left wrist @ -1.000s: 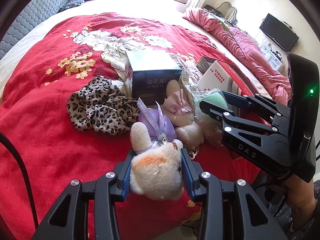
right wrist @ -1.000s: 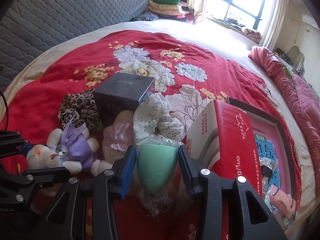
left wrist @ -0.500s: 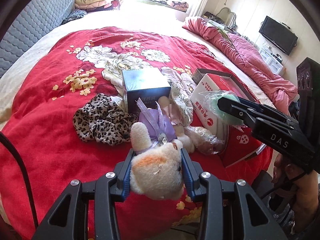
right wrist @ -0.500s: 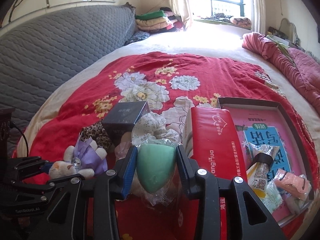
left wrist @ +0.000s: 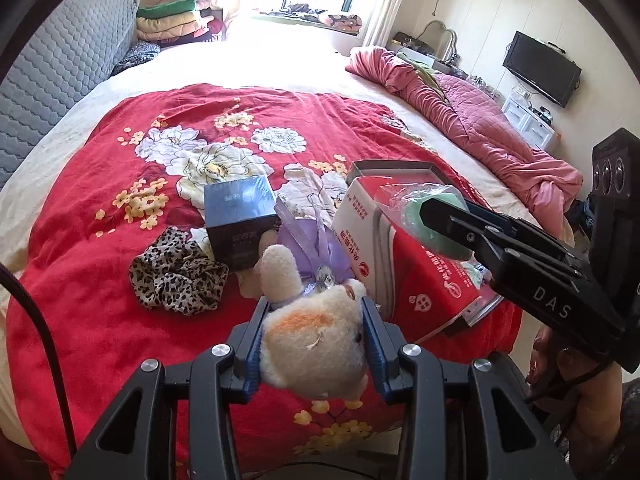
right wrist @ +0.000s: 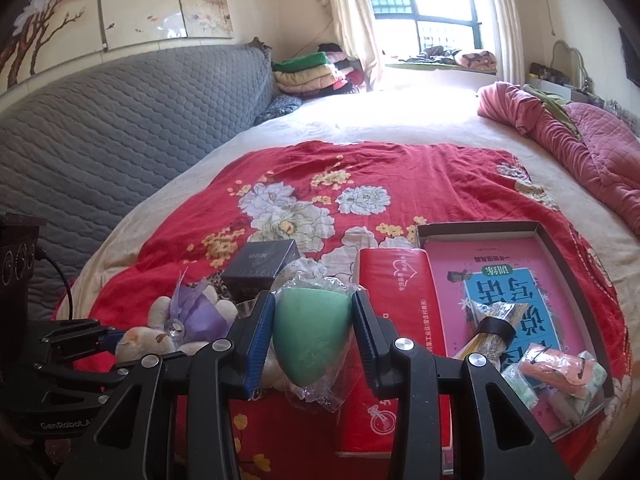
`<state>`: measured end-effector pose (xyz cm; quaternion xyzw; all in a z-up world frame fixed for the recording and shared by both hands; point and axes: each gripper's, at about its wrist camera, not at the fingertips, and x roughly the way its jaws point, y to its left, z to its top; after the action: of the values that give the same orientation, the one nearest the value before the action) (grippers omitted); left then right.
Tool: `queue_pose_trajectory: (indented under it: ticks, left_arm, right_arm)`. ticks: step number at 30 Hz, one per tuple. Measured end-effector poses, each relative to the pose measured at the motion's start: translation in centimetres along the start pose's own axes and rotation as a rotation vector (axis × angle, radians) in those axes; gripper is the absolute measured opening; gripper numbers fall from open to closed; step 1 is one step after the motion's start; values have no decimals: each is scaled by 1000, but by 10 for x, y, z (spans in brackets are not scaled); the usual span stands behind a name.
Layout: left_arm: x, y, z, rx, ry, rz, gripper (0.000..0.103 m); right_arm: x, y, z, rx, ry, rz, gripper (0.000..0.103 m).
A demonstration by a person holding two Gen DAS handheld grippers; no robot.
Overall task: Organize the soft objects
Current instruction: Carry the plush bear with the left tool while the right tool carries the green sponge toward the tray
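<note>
My left gripper [left wrist: 313, 338] is shut on a white plush toy [left wrist: 314, 350] with an orange patch and a purple bow, held above the red floral blanket [left wrist: 120, 280]. The toy also shows in the right wrist view [right wrist: 176, 328]. My right gripper [right wrist: 313, 346] is shut on a green sponge in a clear plastic wrapper [right wrist: 310, 340], also lifted; it also shows in the left wrist view [left wrist: 416, 216]. A leopard-print scrunchie [left wrist: 176, 276] lies on the blanket to the left of the toy.
A dark box [left wrist: 240, 220] and a red tissue pack [right wrist: 396, 320] stand mid-blanket. An open tray [right wrist: 568, 240] at the right holds a pink booklet and small packets. A pink quilt [left wrist: 480, 136] lies at the far right, a grey headboard [right wrist: 120, 128] at the left.
Both grippers have risen and drawn back from the pile, each carrying its object. The toy and the sponge have left the blanket; the bed now looks farther away.
</note>
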<state>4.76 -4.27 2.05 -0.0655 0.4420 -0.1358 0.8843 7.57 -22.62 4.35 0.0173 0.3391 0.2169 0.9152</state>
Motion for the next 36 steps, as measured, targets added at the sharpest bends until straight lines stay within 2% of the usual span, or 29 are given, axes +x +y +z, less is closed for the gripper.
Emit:
queue_pose_trajectory:
  ticks: [13,36]
  left_arm:
    - [-7,-47,22,58,-17,-3,43]
    - [6,-110,43,174,-20,-9,43]
  right_arm:
    - [-39,-28,7,63,-95,-6,40]
    - [-72,-74,7,149,-169,-70,40]
